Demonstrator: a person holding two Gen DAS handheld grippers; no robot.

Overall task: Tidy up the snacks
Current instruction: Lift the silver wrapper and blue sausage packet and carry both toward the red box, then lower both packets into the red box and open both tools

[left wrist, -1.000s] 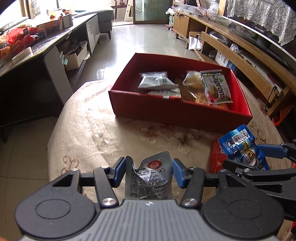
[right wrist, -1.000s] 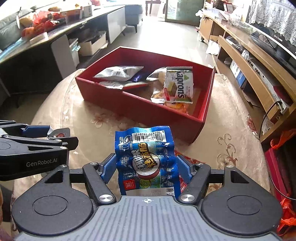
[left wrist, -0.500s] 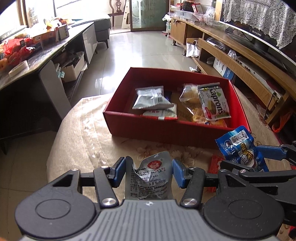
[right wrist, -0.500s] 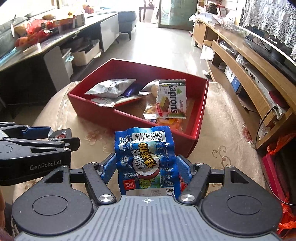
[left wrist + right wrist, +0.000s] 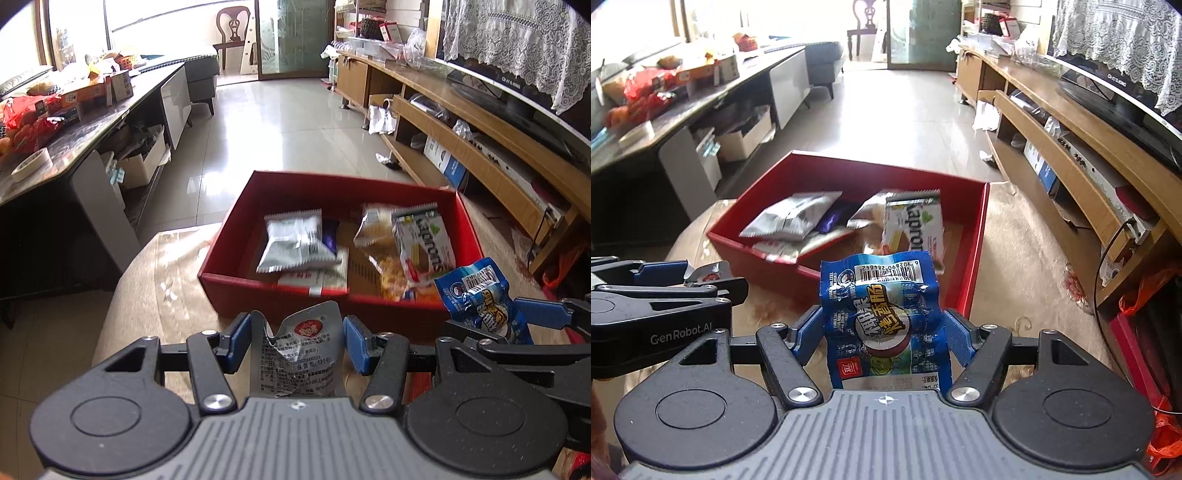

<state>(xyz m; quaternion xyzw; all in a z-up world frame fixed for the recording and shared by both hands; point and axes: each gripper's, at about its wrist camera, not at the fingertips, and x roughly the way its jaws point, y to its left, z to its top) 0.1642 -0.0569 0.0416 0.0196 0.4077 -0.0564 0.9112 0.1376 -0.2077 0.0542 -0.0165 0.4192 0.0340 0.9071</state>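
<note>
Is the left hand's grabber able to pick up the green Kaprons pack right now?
Probably not yet. The left gripper jaws are shut on a silver packet, so there's no room for the Kaprons pack.

Both wrist views face one red box — close.

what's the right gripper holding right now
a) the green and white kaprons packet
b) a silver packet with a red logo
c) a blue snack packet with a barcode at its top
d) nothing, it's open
c: the right gripper is shut on the blue snack packet, barcode at its top; the silver packet with a red logo sits in the left gripper, and the Kaprons packet lies in the red box.
</note>
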